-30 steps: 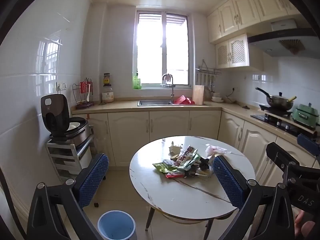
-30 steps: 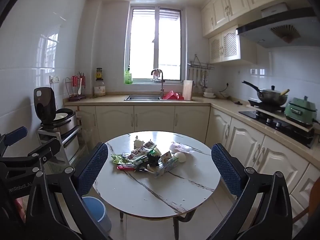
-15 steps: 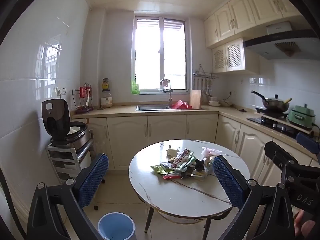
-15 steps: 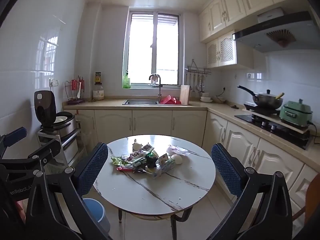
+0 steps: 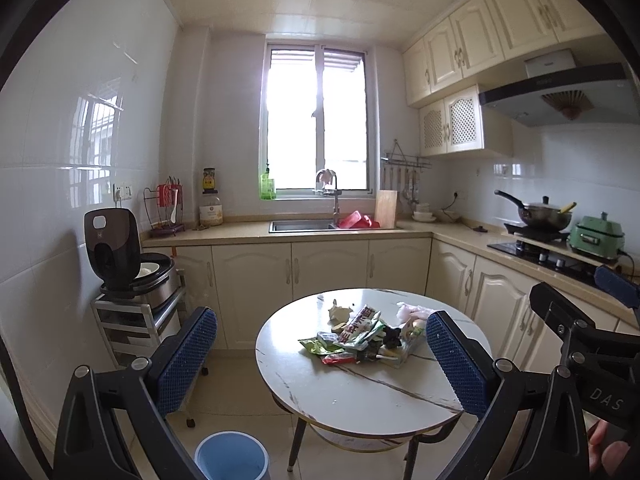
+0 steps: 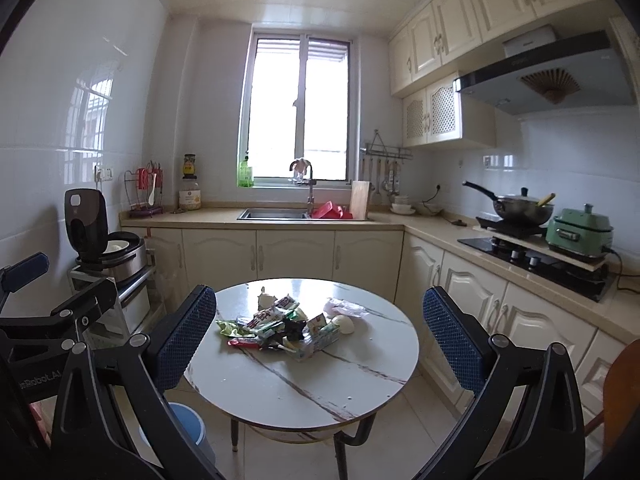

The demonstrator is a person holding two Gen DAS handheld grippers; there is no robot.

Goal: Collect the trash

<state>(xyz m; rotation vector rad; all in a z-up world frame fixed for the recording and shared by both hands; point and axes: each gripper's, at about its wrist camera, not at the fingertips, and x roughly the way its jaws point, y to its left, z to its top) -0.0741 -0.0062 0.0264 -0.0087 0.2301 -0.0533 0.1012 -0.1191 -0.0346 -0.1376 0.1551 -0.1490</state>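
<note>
A pile of trash (image 5: 362,338), with snack wrappers, crumpled paper and a thin plastic bag, lies on a round white marble table (image 5: 360,392). The pile also shows in the right wrist view (image 6: 286,328). A blue waste bin (image 5: 232,456) stands on the floor left of the table and shows in the right wrist view (image 6: 188,424) too. My left gripper (image 5: 320,354) is open and empty, held well short of the table. My right gripper (image 6: 320,338) is open and empty, also back from the table.
Cream cabinets and a counter with a sink (image 5: 302,225) run along the back and right walls. A rice cooker (image 5: 132,256) sits on a small rack at the left. A stove with a pan (image 6: 520,208) and a green pot (image 6: 580,232) is at the right.
Both cameras have tilted up and drawn back a little, so the table and trash pile sit lower and smaller. Both grippers stay open.
</note>
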